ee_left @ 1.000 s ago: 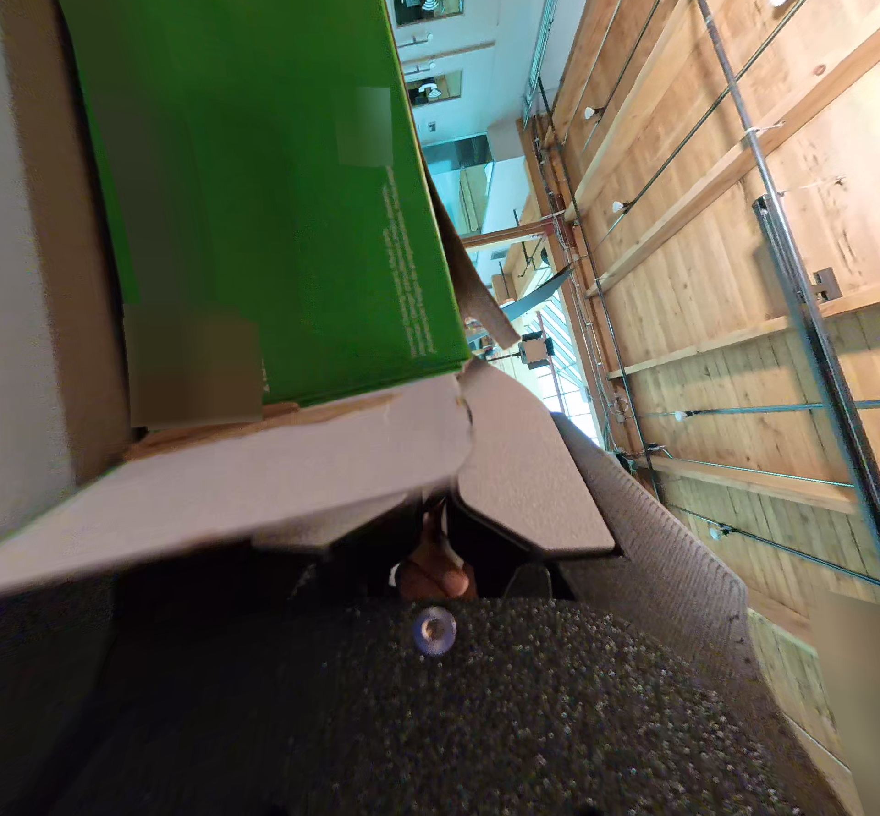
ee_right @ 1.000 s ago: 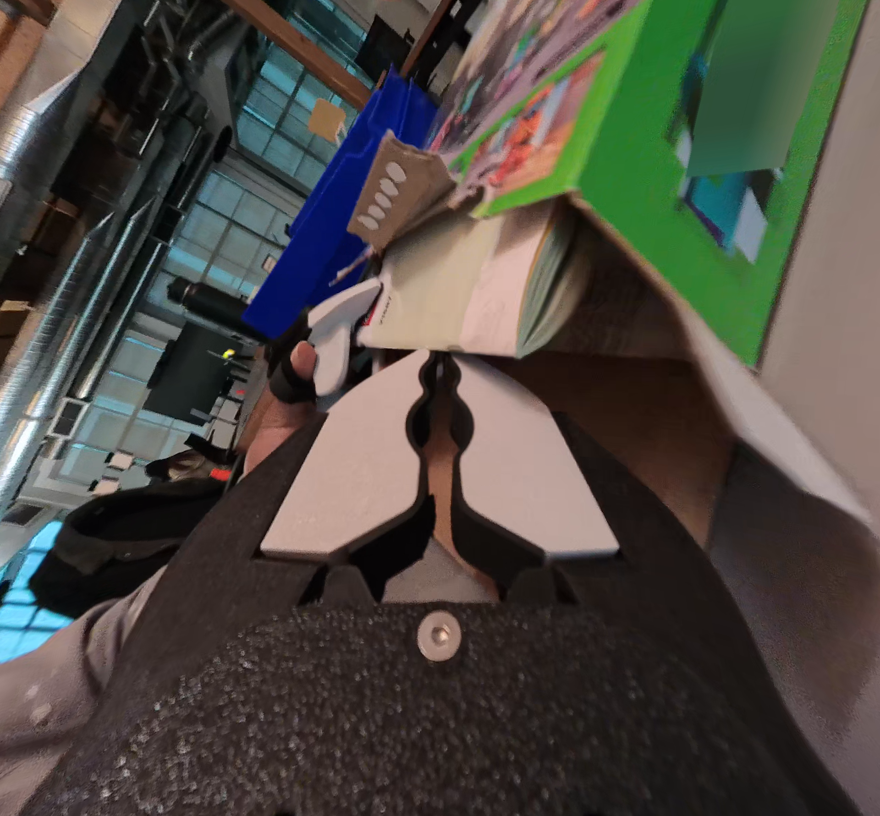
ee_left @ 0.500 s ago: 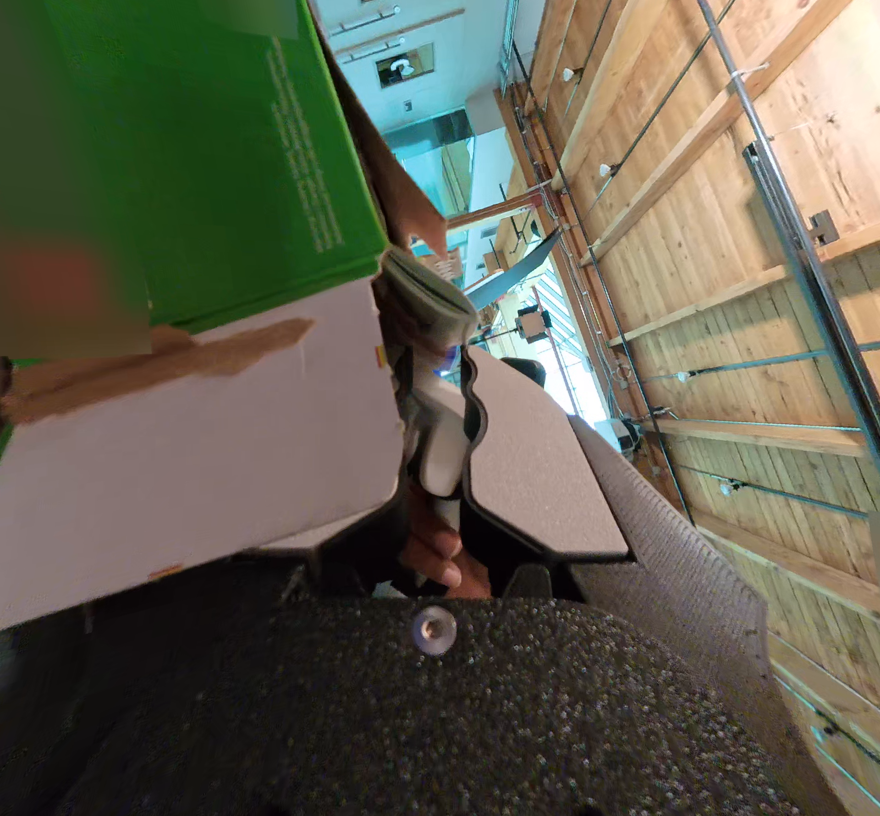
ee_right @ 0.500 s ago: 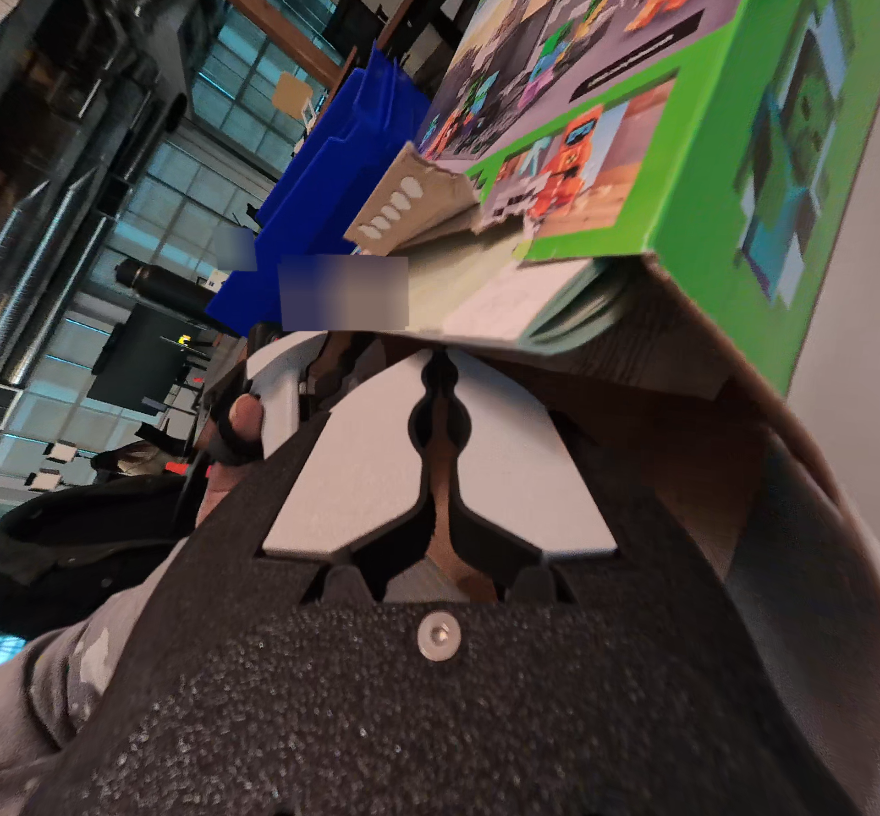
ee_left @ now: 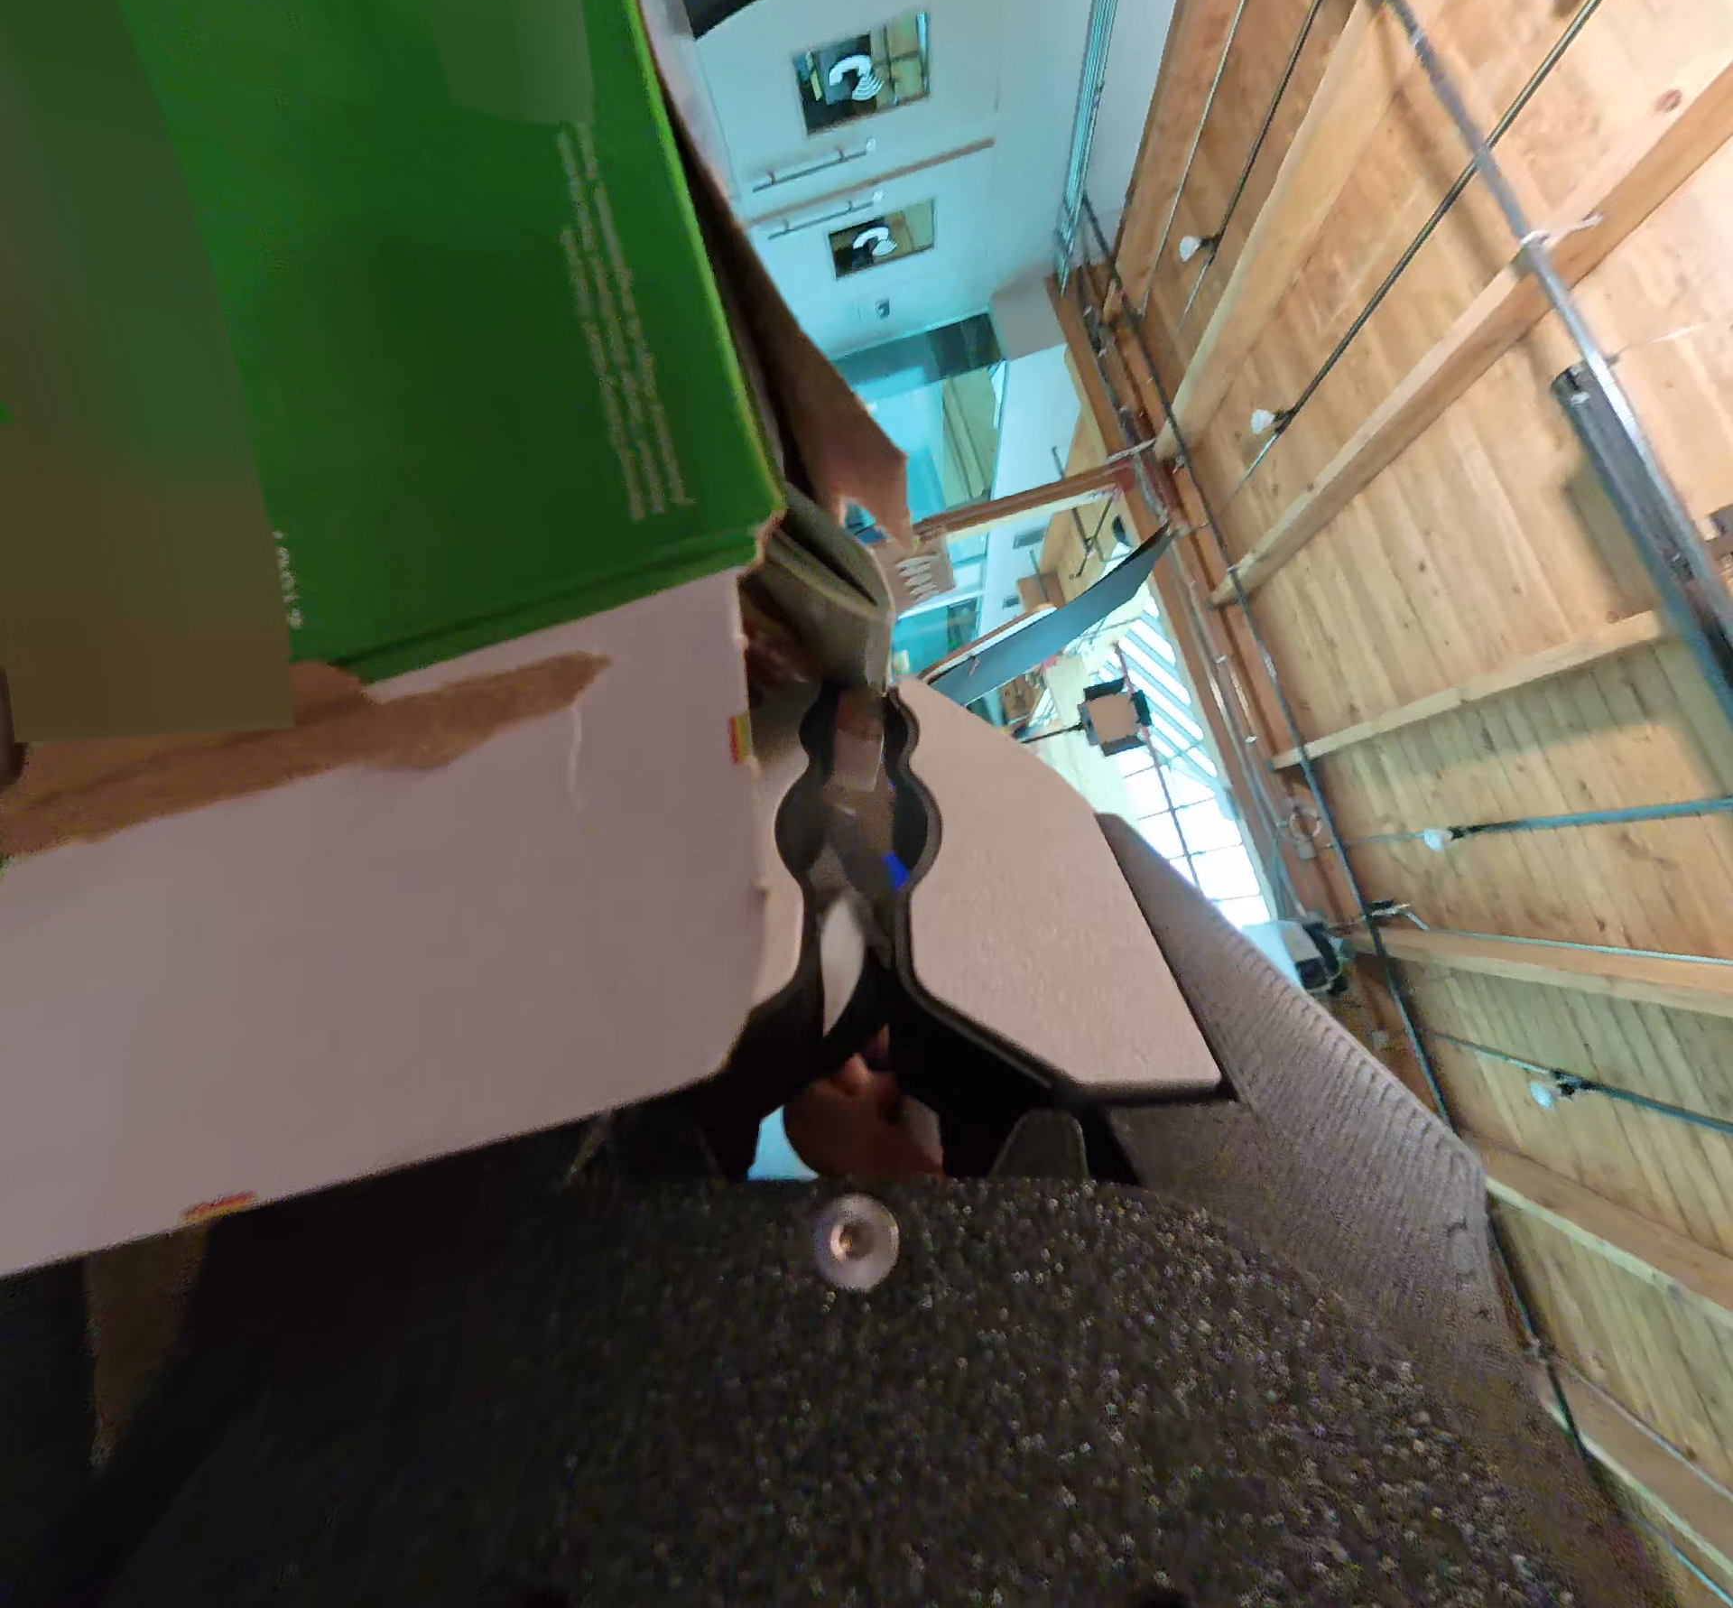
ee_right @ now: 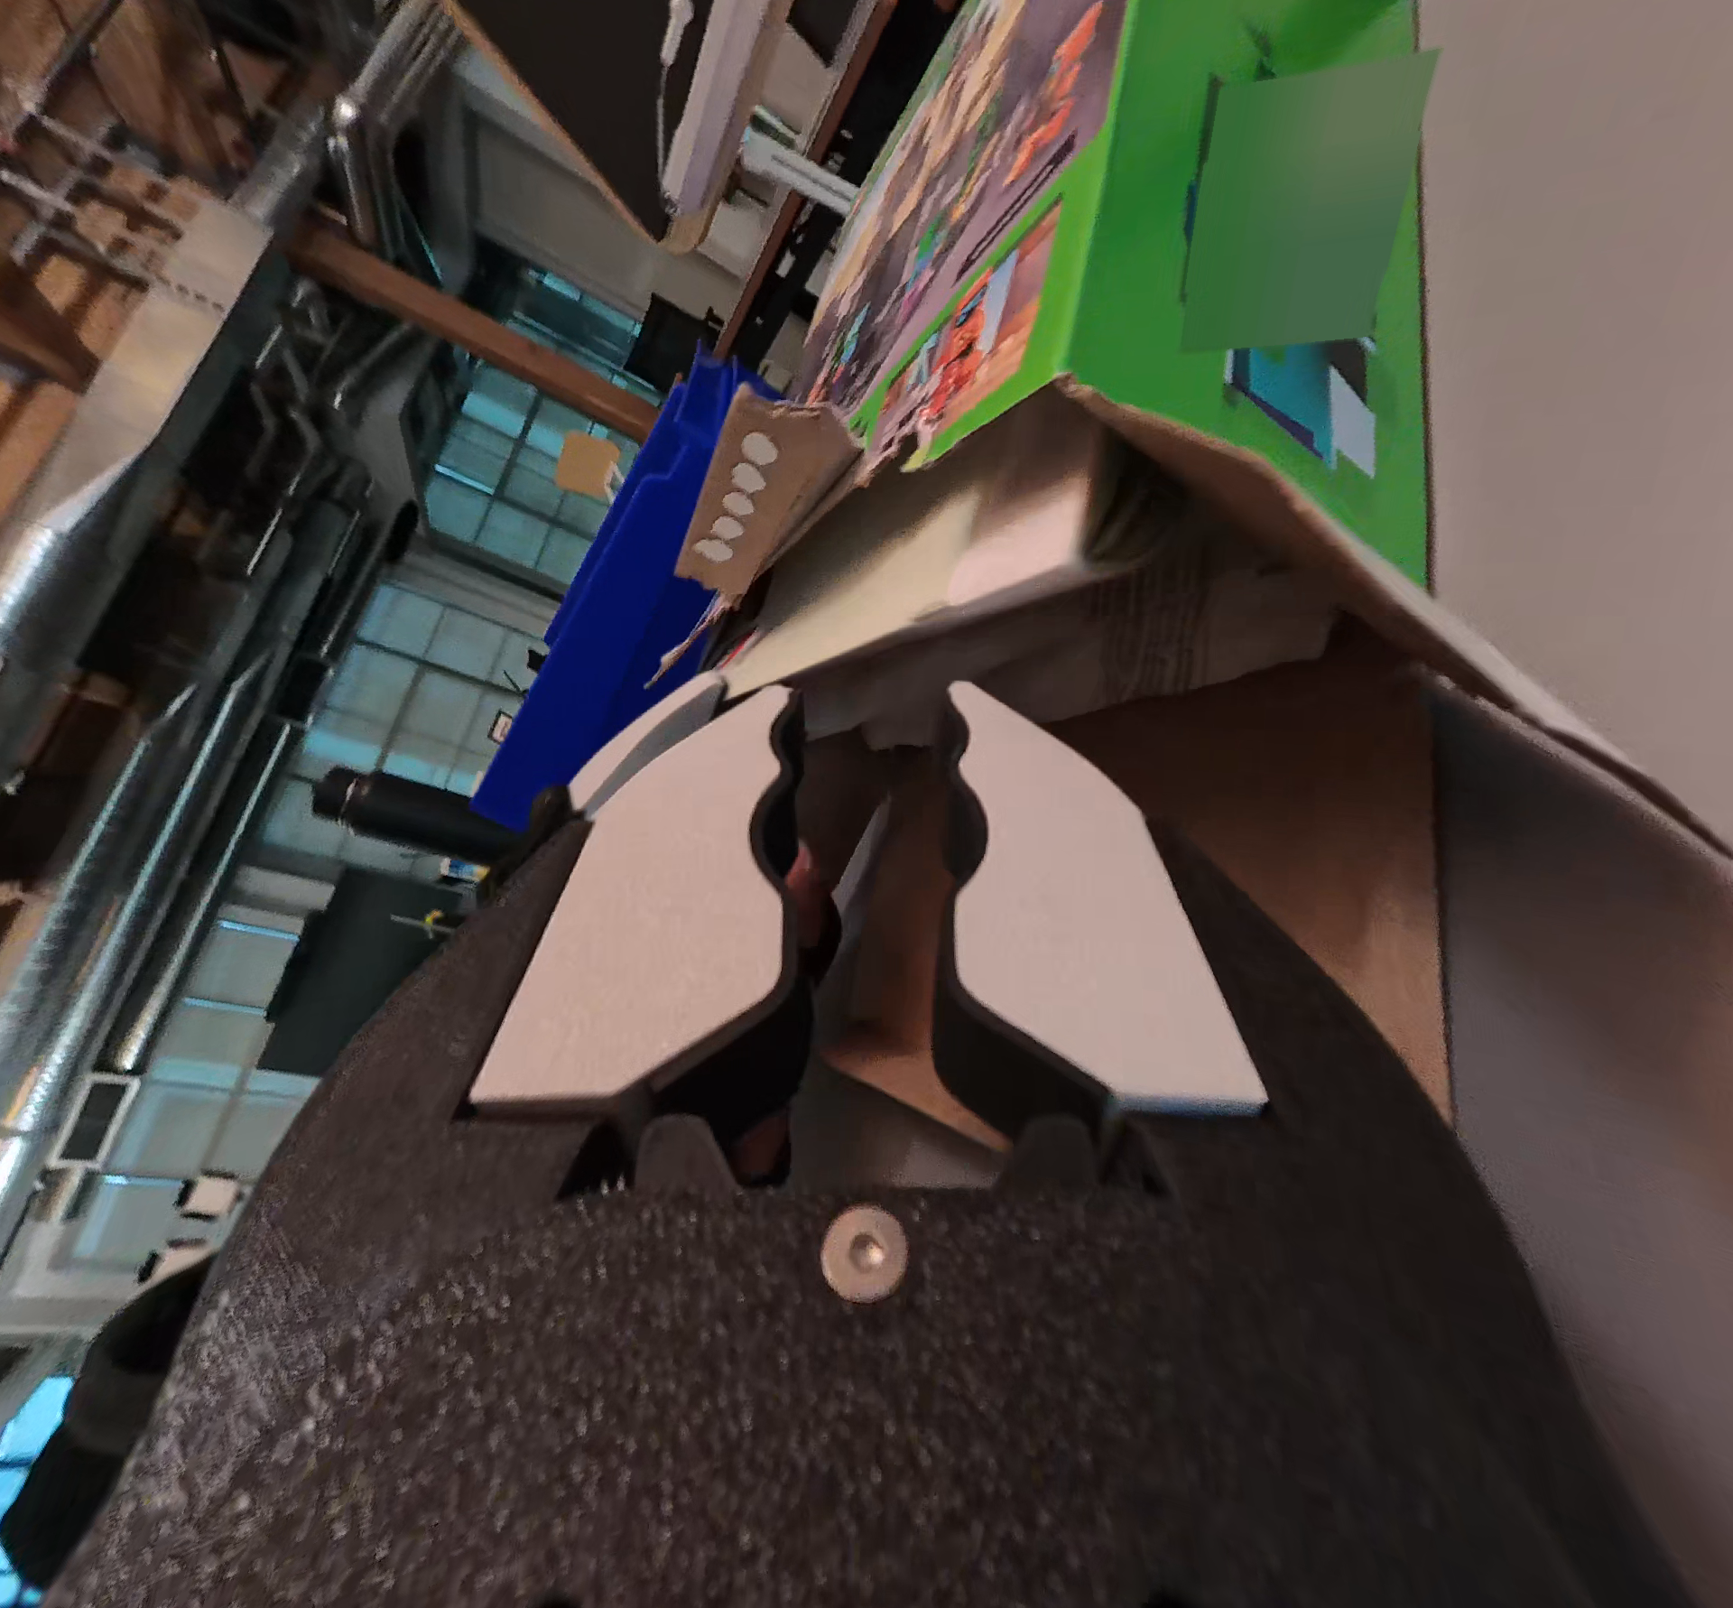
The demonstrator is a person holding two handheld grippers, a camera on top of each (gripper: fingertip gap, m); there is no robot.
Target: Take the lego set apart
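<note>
The green Lego box (ee_left: 422,297) lies on its side with its end torn open. Its white end flap (ee_left: 375,906) covers my left gripper's left finger. My left gripper (ee_left: 851,700) sits at the box mouth with its jaws a narrow gap apart and nothing held. A curled booklet (ee_left: 825,587) sticks out of the box just past its tips. In the right wrist view the box (ee_right: 1125,203) and the booklet (ee_right: 872,587) are above my right gripper (ee_right: 870,705). It is partly open, with the brown inner flap (ee_right: 891,953) between its fingers.
The box rests against a white table surface (ee_right: 1575,343). A blue bin (ee_right: 610,606) stands behind the box. A torn cardboard tab with white glue dots (ee_right: 750,494) hangs off the box end. A hand (ee_left: 863,1122) shows through the left gripper's gap. Across from one pair of fingers to the other is roughly 6 cm.
My right gripper, shut on the brown flap one second ago, has opened partway. My left gripper's gap is narrower than half a second ago. The booklet sticks out farther.
</note>
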